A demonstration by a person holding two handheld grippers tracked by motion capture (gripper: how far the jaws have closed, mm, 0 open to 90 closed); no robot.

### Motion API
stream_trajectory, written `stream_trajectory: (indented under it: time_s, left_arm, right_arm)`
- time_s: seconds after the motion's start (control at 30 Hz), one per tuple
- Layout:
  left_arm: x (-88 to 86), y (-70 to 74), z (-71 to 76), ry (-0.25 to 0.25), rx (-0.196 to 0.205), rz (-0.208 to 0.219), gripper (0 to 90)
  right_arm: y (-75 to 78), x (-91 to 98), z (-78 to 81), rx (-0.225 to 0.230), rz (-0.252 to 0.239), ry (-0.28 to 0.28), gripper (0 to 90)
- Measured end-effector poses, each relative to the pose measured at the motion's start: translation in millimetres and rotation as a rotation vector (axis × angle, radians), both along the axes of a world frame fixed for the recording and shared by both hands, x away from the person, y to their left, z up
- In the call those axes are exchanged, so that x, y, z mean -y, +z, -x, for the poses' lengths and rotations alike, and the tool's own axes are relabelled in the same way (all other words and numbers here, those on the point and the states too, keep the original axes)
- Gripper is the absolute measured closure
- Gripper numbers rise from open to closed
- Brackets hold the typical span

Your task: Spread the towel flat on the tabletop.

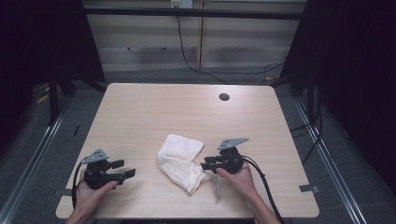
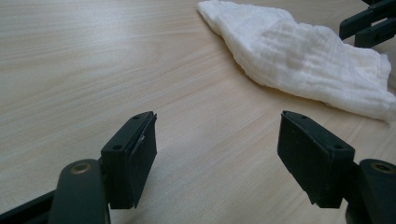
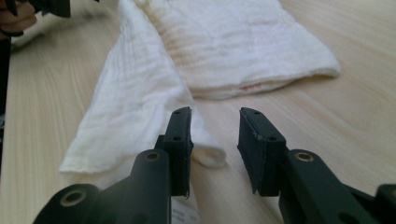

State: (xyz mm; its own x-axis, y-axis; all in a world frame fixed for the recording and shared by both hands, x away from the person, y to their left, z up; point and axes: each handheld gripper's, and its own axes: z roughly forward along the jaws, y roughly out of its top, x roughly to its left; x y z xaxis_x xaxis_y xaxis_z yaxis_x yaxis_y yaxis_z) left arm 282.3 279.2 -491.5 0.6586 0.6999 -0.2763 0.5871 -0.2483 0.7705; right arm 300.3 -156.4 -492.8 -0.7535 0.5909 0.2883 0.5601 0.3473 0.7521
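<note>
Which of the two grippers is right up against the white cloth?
The right gripper: its open jaws sit at the edge of the white cloth. The left gripper rests apart from it, with bare table between.

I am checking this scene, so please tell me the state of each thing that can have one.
white cloth: partly folded, crumpled, flat on the table, not held.
left tongs: open, empty, above bare wood.
right tongs: open, at the cloth's corner, not pinching it.
</note>
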Motion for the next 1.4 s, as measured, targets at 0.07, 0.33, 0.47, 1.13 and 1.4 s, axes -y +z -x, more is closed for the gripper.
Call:
stream_trajectory:
  time_s: [0.07, 0.33, 0.47, 1.13, 1.4]
  left_arm:
    - [0.3, -0.4, -0.3, 0.002, -0.003, 0.0, 28.2]
    - [2.1, -1.1, -1.0, -0.005, -0.006, -0.004, 28.1]
    - [-0.1, -1.3, -1.9, 0.004, -0.007, 0.0, 28.2]
    - [-0.6, -0.1, -0.7, -0.001, 0.001, 0.007, 28.1]
    - [0.2, -0.3, -0.9, -0.005, -0.002, 0.004, 28.1]
  right_arm:
    - [5.3, -1.1, -0.4, 0.012, -0.009, -0.002, 63.9]
    - [6.7, -4.3, -49.0, 0.003, 0.056, -0.059, 60.4]
    - [-0.7, -7.6, -73.2, -0.02, 0.049, -0.084, 60.1]
    - [-13.4, -10.5, -81.5, -0.037, 0.061, -0.086, 86.8]
    - [17.5, -2.7, -77.2, 0.018, 0.01, -0.083, 87.1]
